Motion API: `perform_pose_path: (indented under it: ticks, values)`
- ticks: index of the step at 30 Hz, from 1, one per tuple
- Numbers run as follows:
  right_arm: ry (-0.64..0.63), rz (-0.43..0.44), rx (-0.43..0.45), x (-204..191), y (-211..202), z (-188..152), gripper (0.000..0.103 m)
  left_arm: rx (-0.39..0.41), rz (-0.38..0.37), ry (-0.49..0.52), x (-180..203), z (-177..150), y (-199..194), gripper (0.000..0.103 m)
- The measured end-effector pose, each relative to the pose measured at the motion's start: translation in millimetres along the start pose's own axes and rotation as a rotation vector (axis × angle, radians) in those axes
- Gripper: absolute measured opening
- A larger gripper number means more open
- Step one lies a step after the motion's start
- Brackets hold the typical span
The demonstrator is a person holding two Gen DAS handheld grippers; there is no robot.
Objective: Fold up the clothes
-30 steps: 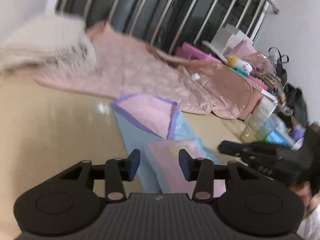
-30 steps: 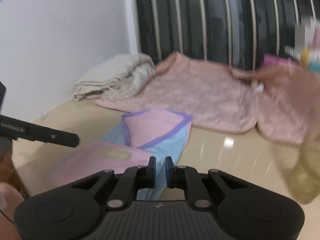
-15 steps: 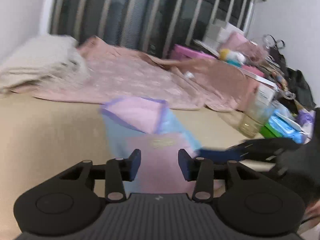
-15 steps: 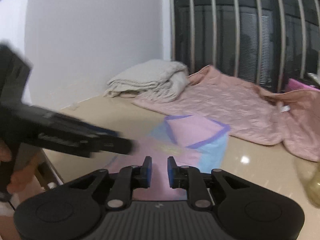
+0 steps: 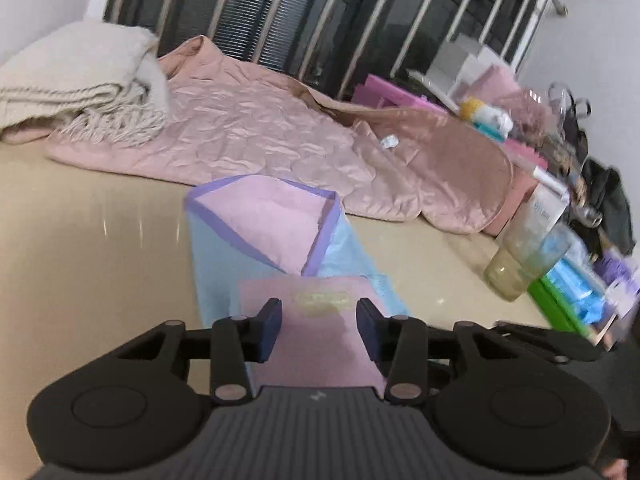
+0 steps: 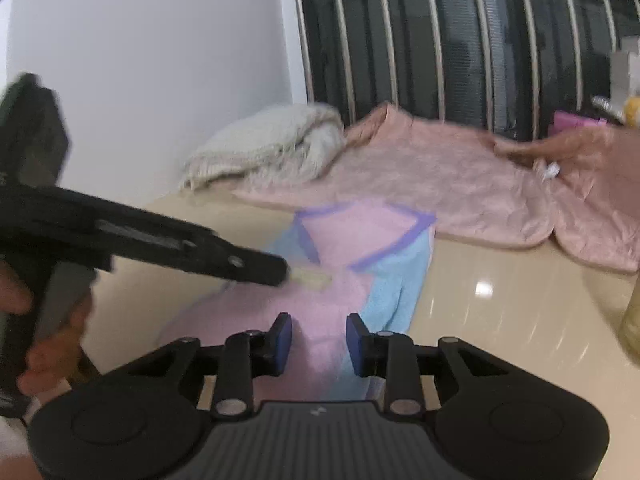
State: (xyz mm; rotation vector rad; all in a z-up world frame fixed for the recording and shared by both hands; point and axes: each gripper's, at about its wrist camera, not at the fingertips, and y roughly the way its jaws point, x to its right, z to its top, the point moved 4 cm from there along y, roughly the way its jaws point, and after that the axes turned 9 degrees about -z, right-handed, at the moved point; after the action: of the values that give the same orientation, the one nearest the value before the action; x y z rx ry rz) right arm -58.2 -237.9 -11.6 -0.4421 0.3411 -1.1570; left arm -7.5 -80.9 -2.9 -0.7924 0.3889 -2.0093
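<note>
The pink and light-blue garment [image 5: 280,240] with purple trim lies folded on the glossy beige tabletop [image 5: 92,248], near its front edge, a pale label [image 5: 320,301] showing on the pink panel nearest you. Your left gripper [image 5: 318,322] angles down over that near pink panel with its jaws parted and nothing pinched between the blue pads; the cloth shows through the gap beneath them. From the right wrist view the same gripper [image 6: 280,270] reaches in from the left side, its tip just at the label [image 6: 310,278], and your hand [image 6: 52,332] wraps its handle low at the left edge. Your right gripper [image 6: 318,336] also tilts downward over the near end of the garment [image 6: 360,240], where pink meets blue; its jaws have just been opening and now stand apart, released, with fabric below them but no grip on it. Behind the garment a quilted pink blanket [image 5: 260,140] spreads across the table, and a folded cream fringed throw [image 5: 76,84] sits on its left end. To the right stand a clear plastic cup [image 5: 520,260] and a crowd of blurred clutter. A barred dark window [image 6: 460,40] runs along the back.
</note>
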Motion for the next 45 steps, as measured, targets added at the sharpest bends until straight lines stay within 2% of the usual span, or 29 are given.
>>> perform_pose_path:
  ticks: [3,5,6,7,8,9,10,11,13,14,15,16,17,18,19,20,21,22,23,24,26,28,30,34,36,38,40,45]
  values:
    - [0.0,-0.01,-0.034,9,4,-10,0.032,-0.02,0.025,0.028,-3,-5,8,0.039]
    - [0.021,0.001,-0.039,15,-1,-3,0.032,-0.025,-0.022,-0.025,-9,5,-1,0.047]
    - [0.029,0.007,-0.032,18,-4,3,0.033,-0.005,-0.039,-0.042,-13,14,-7,0.057]
    - [0.032,0.007,-0.014,22,-6,15,0.035,0.019,-0.015,-0.034,-17,26,-11,0.065]
    - [0.037,-0.007,-0.008,28,-3,29,0.043,0.043,0.022,-0.019,-22,39,-14,0.07]
    - [0.041,-0.029,-0.016,35,3,45,0.052,0.034,0.053,0.019,-29,51,-11,0.081]
    - [0.046,-0.043,-0.031,43,13,59,0.054,0.004,0.075,0.06,-37,64,0,0.081]
    - [0.058,-0.044,-0.053,53,28,72,0.054,-0.02,0.104,0.05,-49,73,13,0.081]
    - [0.124,-0.041,-0.124,76,68,92,0.054,-0.06,0.171,-0.009,-74,90,39,0.081]
    - [0.159,-0.047,-0.163,87,88,100,0.05,-0.08,0.204,-0.038,-86,98,52,0.08]
    - [0.192,-0.067,-0.202,97,108,104,0.041,-0.102,0.22,-0.053,-96,102,63,0.076]
    - [0.21,-0.083,-0.243,104,127,108,0.037,-0.126,0.238,-0.078,-105,103,73,0.066]
    - [0.214,-0.087,-0.279,107,143,110,0.031,-0.111,0.26,-0.074,-108,106,77,0.066]
    - [0.223,-0.08,-0.3,108,155,110,0.031,-0.108,0.265,-0.067,-108,108,80,0.063]
    - [0.225,-0.07,-0.32,107,165,111,0.031,-0.114,0.265,-0.064,-107,109,83,0.054]
    - [0.219,-0.073,-0.34,106,174,111,0.026,-0.111,0.25,-0.071,-107,110,84,0.049]
    - [0.203,-0.093,-0.351,104,180,109,0.021,-0.107,0.233,-0.079,-107,110,84,0.036]
    - [0.19,-0.113,-0.35,102,184,108,0.016,-0.106,0.236,-0.079,-107,109,85,0.015]
    - [0.177,-0.133,-0.349,99,187,108,0.006,-0.107,0.233,-0.087,-108,109,85,0.005]
    - [0.176,-0.142,-0.348,98,188,107,0.003,-0.107,0.225,-0.1,-109,108,84,0.001]
    - [0.197,-0.121,-0.326,97,178,109,0.002,-0.086,0.168,-0.138,-108,107,76,0.0]
    - [0.193,-0.106,-0.278,95,158,112,0.002,-0.049,0.162,-0.137,-101,105,62,0.0]
    - [0.185,-0.089,-0.227,93,134,115,0.002,-0.009,0.163,-0.105,-89,103,47,0.0]
    - [0.176,-0.024,-0.137,86,81,112,0.002,0.074,0.096,-0.042,-55,92,5,0.0]
    - [0.166,0.011,-0.105,82,58,107,0.002,0.049,0.09,0.028,-41,92,5,0.0]
    - [0.162,0.032,-0.112,82,52,105,0.002,0.012,0.113,0.088,-35,94,14,0.007]
    - [0.17,0.021,-0.135,84,58,104,0.002,-0.046,0.164,0.109,-43,100,37,0.046]
    - [0.226,-0.021,-0.218,102,87,91,0.003,-0.157,0.182,0.082,-68,107,87,0.045]
